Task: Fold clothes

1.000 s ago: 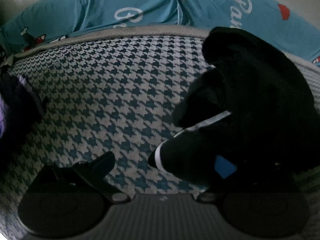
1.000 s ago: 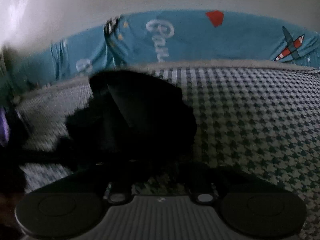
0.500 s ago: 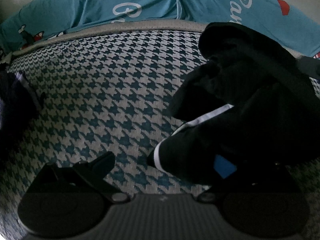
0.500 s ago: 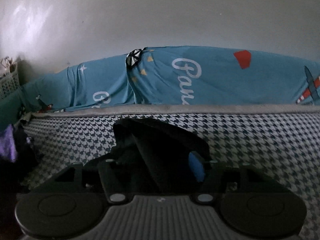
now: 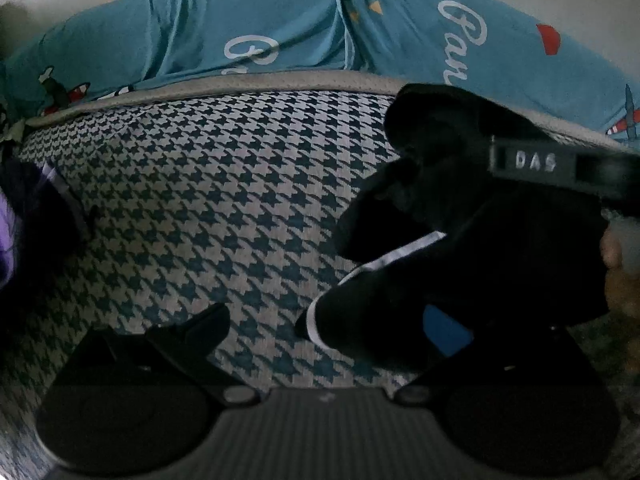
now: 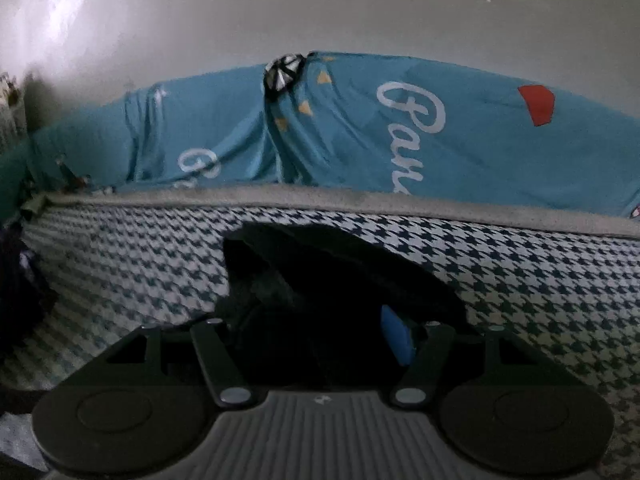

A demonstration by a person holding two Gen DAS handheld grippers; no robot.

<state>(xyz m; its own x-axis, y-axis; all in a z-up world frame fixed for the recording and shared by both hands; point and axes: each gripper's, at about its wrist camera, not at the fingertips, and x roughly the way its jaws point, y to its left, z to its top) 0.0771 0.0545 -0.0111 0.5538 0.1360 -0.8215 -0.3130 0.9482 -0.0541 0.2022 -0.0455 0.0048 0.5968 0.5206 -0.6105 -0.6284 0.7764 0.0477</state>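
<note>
Black garment (image 6: 340, 280) bunched between spread right claw (image 6: 316, 332), left claw (image 5: 332, 320) spread beside it

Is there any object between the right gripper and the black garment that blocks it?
Nothing visible does. The right gripper has its jaws apart directly over the black garment, which lies bunched on the houndstooth cover; only cloth shows between the fingers.

Background only: I'm over a houndstooth mattress cover (image 5: 208, 200) with grey piping along its far edge (image 6: 360, 200). Behind it, a teal sheet (image 6: 460, 152) with white script, a red patch, small planes. Plain pale wall (image 6: 320, 12) above. Dark and purple fabric heap (image 5: 24, 220) far left.
</note>
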